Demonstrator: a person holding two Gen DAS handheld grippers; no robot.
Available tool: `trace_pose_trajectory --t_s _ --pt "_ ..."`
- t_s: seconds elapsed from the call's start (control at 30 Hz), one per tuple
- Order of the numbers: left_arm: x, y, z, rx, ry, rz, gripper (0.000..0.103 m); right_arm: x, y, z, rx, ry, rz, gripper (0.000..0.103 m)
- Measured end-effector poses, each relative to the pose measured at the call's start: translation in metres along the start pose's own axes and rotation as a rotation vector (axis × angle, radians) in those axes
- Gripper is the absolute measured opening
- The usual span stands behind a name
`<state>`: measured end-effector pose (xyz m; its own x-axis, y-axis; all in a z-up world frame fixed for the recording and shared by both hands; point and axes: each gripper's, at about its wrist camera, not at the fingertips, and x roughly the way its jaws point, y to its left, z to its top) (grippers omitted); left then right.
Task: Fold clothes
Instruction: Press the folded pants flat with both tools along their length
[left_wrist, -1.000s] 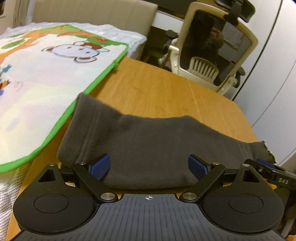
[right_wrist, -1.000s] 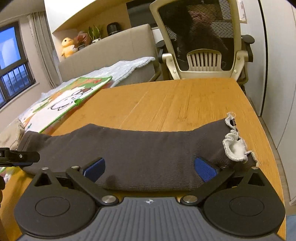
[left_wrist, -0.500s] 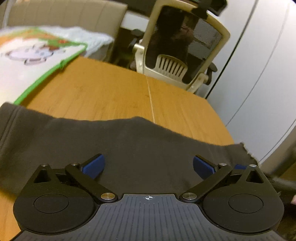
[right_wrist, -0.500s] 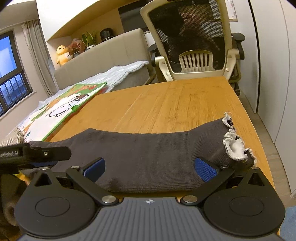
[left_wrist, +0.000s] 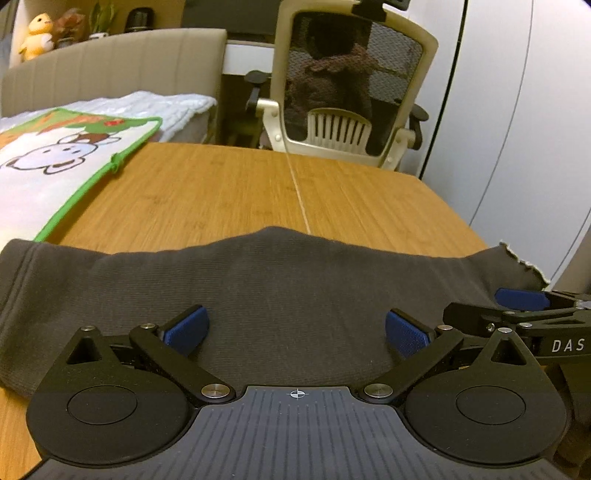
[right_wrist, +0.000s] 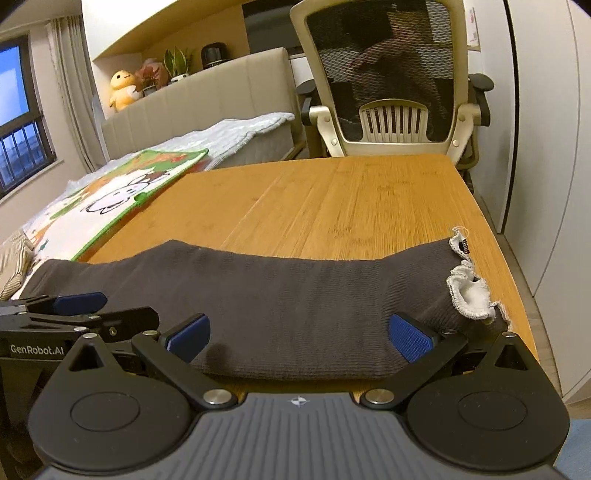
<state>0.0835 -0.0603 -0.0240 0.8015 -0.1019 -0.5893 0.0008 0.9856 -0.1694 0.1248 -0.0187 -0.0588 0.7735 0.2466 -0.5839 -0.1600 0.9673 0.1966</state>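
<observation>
A dark grey folded garment (left_wrist: 280, 291) lies as a long band across the near part of the wooden table (left_wrist: 258, 192); it also shows in the right wrist view (right_wrist: 295, 295), with a frayed white-lined end (right_wrist: 469, 291) at its right. My left gripper (left_wrist: 295, 328) is open, its blue pads over the cloth's near edge. My right gripper (right_wrist: 299, 332) is open over the near edge too. Each gripper shows in the other's view, the right gripper (left_wrist: 517, 302) at the right, the left gripper (right_wrist: 70, 306) at the left.
A cartoon-print mat with a green border (left_wrist: 62, 166) lies on the table's left side, also in the right wrist view (right_wrist: 122, 195). A mesh office chair (left_wrist: 347, 88) stands beyond the far edge. A bed (right_wrist: 229, 110) is at the back left. White cabinet doors (left_wrist: 517, 110) stand at the right.
My left gripper has swung right, from the garment's left end toward its middle, and now sits close beside the right gripper. The garment lies as before. Both grippers stay open.
</observation>
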Motion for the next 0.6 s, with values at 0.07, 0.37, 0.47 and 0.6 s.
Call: trace_pose_trajectory --t_s 0.07,0.37,0.47,0.6 --pt "0.000 0.003 0.000 -0.015 -0.005 -0.012 0.103 0.000 -0.001 0.000 0.009 -0.002 0.010 0.103" --pt "0.000 0.002 0.000 -0.024 -0.009 -0.016 0.103 0.007 0.007 0.001 -0.032 0.021 -0.014 0.103" --pt "-0.001 0.003 0.000 -0.031 -0.012 -0.020 0.103 0.009 0.008 0.001 -0.034 0.022 -0.016 0.103" --pt "-0.001 0.002 0.000 -0.031 -0.012 -0.020 0.103 0.010 0.009 0.001 -0.043 0.027 -0.022 0.103"
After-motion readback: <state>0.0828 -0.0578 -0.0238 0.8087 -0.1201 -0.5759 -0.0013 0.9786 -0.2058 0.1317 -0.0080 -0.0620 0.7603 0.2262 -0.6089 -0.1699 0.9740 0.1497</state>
